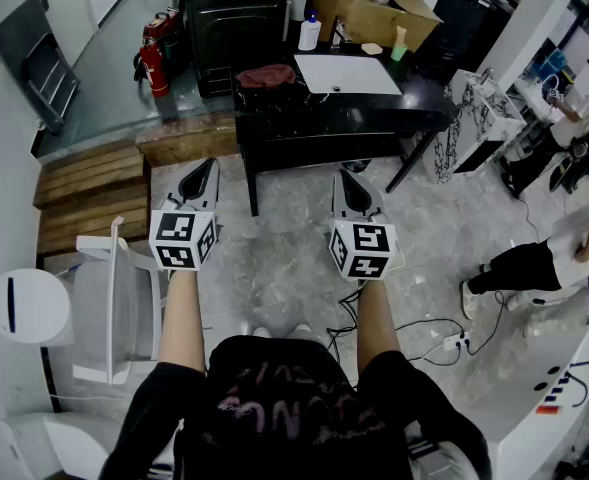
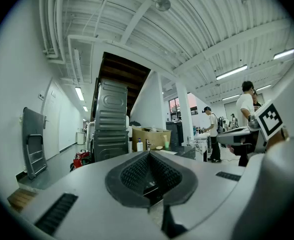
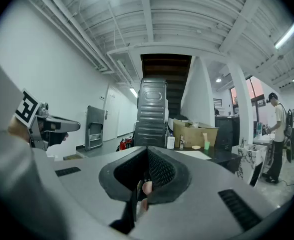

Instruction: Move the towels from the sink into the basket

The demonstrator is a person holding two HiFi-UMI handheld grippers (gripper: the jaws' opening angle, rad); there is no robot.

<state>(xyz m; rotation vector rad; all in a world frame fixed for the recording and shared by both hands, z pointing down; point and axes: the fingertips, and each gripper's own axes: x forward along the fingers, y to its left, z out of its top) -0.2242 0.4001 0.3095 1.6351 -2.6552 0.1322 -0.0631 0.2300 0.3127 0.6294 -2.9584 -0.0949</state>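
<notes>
A dark red towel (image 1: 266, 75) lies on the black counter (image 1: 334, 118), just left of the white sink (image 1: 346, 73). Both grippers are held side by side over the floor, well short of the counter and pointing at it. My left gripper (image 1: 203, 177) (image 2: 149, 156) is shut with nothing between its pads. My right gripper (image 1: 351, 189) (image 3: 147, 151) is also shut and empty. A white plastic basket-like bin (image 1: 109, 313) stands at the person's left; I cannot tell if it is the basket. The inside of the sink shows no towel from here.
A cardboard box (image 1: 369, 3) and a soap bottle (image 1: 310, 33) stand at the counter's back. A tall black bin (image 1: 234, 18), a fire extinguisher (image 1: 154, 68) and wooden steps (image 1: 94, 173) are at the left. Cables (image 1: 444, 338) and people (image 1: 534, 268) are at the right.
</notes>
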